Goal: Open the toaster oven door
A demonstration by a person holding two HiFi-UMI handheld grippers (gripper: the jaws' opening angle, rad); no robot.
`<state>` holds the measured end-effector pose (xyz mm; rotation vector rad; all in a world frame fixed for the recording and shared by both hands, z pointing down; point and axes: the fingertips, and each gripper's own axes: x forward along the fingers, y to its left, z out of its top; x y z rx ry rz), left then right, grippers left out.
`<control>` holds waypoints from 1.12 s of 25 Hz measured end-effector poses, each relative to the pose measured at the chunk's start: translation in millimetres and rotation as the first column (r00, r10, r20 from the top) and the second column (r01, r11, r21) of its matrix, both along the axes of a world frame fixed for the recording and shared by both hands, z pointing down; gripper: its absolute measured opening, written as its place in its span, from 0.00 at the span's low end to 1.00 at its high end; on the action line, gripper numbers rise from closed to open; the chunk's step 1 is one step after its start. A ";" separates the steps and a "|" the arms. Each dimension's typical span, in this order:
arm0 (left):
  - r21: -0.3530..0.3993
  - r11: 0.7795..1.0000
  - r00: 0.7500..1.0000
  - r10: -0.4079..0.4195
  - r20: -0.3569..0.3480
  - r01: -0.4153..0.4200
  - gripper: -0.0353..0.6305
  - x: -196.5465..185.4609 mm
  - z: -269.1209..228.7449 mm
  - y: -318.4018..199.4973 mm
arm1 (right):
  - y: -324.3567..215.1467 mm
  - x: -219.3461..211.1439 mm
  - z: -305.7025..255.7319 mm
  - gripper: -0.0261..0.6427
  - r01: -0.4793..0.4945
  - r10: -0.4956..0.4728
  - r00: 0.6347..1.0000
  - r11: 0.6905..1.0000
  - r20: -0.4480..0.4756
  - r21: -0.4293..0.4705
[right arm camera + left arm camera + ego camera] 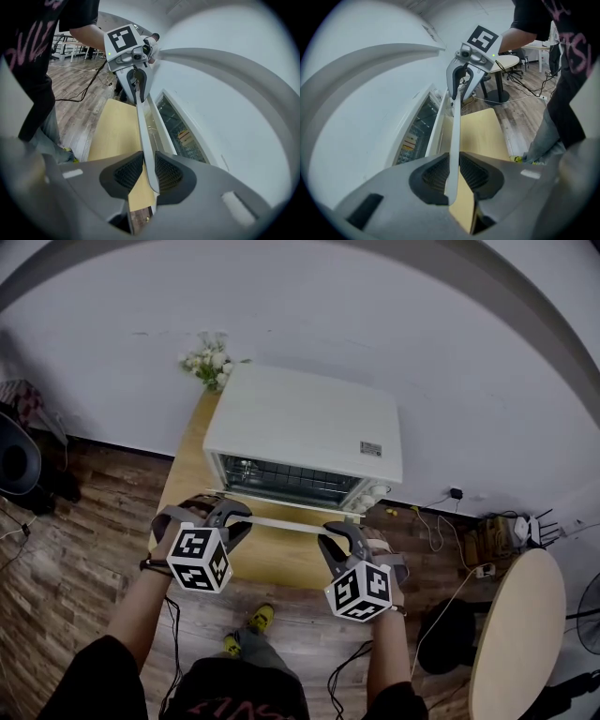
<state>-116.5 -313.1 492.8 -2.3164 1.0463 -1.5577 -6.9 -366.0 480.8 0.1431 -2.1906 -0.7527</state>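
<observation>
A white toaster oven (309, 418) stands on a small wooden table (272, 559). Its glass door (286, 479) leans out a little at the top. The door's white handle bar (286, 523) runs across the front. My left gripper (234, 514) is shut on the bar's left end, and the bar (454, 136) lies between its ribbed pads (436, 176). My right gripper (336, 532) is shut on the right end, with the bar (143, 131) pressed between its pads (166, 172). Each gripper view shows the other gripper at the bar's far end.
White flowers (208, 362) stand behind the oven's left corner, by the wall. A round wooden table (525, 634) is at the right, with cables and a power strip (483, 570) on the floor. A dark chair (19, 460) sits at the left. The person's feet are just before the table.
</observation>
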 end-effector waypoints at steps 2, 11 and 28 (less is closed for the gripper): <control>0.000 1.000 1.000 0.004 0.007 -0.004 0.17 2.0 3.5 4.4 | 4.8 2.2 3.5 0.18 0.001 -0.001 1.000 1.000 -0.003 0.003; -0.004 1.000 0.997 0.026 0.077 -0.026 0.16 11.1 21.0 24.8 | 24.6 11.3 20.7 0.17 0.001 0.000 0.999 1.000 -0.042 0.021; -0.019 0.998 0.998 0.052 0.039 -0.052 0.17 25.1 54.2 52.7 | 51.8 25.2 56.2 0.17 0.003 -0.003 0.993 1.000 -0.116 0.004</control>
